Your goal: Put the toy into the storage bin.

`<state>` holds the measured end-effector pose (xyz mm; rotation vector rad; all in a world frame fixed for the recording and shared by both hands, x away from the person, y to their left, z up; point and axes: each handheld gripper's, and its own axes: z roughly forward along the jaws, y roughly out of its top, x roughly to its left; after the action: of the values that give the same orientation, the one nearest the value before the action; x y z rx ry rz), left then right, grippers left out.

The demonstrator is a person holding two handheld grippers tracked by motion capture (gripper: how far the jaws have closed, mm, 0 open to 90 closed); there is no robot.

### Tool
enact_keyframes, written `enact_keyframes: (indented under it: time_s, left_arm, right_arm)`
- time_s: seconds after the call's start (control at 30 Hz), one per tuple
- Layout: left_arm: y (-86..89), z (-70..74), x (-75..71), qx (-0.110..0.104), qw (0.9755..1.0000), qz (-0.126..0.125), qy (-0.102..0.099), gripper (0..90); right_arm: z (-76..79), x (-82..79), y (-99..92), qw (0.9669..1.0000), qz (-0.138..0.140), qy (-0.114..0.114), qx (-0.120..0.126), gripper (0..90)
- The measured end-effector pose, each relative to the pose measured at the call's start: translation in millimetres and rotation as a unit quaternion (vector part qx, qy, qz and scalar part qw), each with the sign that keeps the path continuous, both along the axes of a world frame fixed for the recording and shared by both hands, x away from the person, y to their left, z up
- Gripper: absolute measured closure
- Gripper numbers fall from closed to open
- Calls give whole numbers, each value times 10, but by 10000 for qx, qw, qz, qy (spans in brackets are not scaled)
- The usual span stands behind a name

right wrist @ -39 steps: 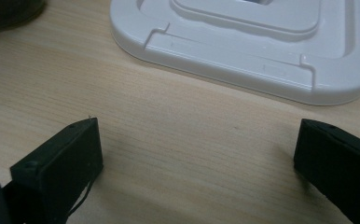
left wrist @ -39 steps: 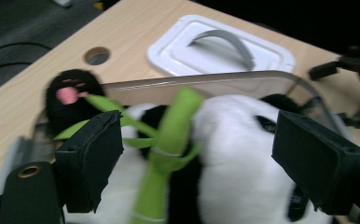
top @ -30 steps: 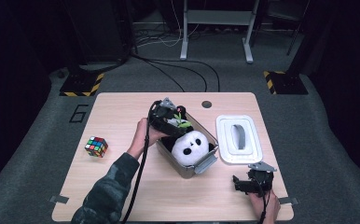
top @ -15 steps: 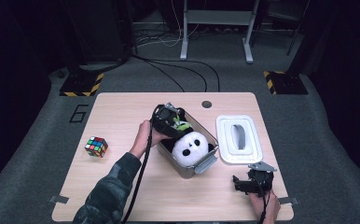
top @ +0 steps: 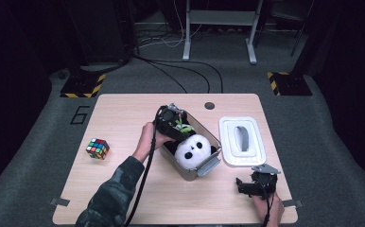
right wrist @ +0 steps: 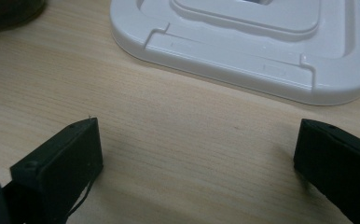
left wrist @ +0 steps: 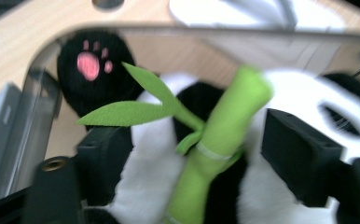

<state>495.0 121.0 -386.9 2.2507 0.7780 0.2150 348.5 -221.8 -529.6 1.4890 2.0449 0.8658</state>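
Note:
A plush panda lies in a clear box at the table's middle. My left gripper reaches into the box's far end. In the left gripper view the left gripper has its jaws on either side of the panda's body and its green bamboo stalk. The jaws have just been opening and do not visibly squeeze the plush. A black paw with a pink pad shows beyond. My right gripper rests near the table's front right, open. The right gripper has bare wood between its jaws.
The box's white lid lies flat to the right of the box, just beyond the right gripper, lid edge. A Rubik's cube sits at the table's left. A cable hole is near the far edge.
The left gripper has edged slightly toward the panda inside the box. The right gripper has not moved.

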Motion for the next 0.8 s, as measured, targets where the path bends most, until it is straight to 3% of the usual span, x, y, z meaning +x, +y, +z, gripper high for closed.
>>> enact_keyframes:
  time_s: [0.07,0.13,0.37,0.47,0.6,0.67,0.8]
  left_arm:
    - [-41,24,-30,-102,9998,-155,32,230]
    - [-107,4,-40,72,9996,-272,70,229]
    - [-163,-150,12,77,9987,-276,424,241]
    - [-198,-192,15,218,9980,-313,514,249]
    - [-272,-218,1,516,9969,-314,494,270]
    - [-285,-211,2,551,9966,-284,541,273]
    - [-291,-162,-17,609,9968,-298,416,274]
  right_arm:
    - [0,0,0,10000,-1,1,0,4]
    - [0,0,0,10000,0,1,-1,4]
    - [0,0,0,10000,1,-2,-1,4]
    - [0,0,0,10000,1,-1,0,4]
    - [0,0,0,10000,1,-2,0,4]
    - [-1,0,0,10000,0,-2,1,4]
    - [-1,0,0,10000,2,-4,1,4]
